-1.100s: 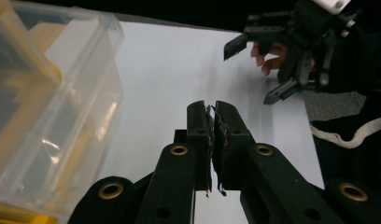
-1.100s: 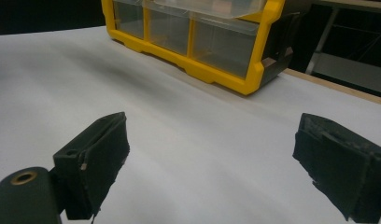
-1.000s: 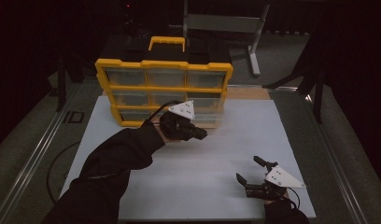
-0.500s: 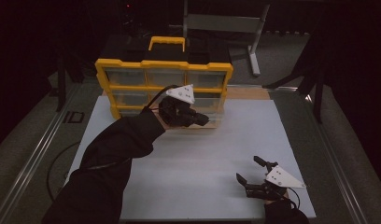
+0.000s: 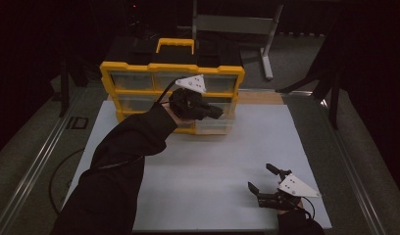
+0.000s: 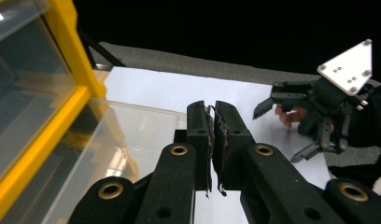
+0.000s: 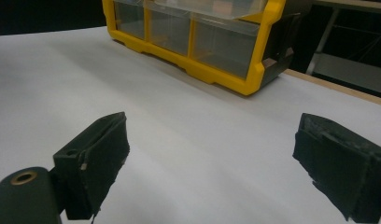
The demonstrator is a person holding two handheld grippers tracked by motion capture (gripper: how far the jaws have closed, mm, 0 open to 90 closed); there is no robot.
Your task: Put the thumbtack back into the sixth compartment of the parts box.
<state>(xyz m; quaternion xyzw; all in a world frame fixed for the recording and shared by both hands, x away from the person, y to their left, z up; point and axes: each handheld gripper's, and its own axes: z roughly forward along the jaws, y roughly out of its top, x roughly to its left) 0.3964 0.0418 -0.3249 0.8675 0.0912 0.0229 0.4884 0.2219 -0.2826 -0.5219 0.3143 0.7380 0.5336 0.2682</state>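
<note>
Two grippers are out. The left gripper (image 5: 215,111) has its jaws pressed together, holding nothing, by the yellow drawer box (image 5: 139,72). The right gripper (image 5: 262,178) sits wide apart on the white table (image 5: 212,166).

Room dim; surroundings in the high view fall to near black, with the white worktop (image 5: 227,161) the only evenly lit surface. Light appears to come from overhead. High view soft and grainy. Clear drawer fronts of the yellow organizer (image 6: 62,121) carry pale glare. Nearest jaws in both gripper views slightly out of focus.
</note>
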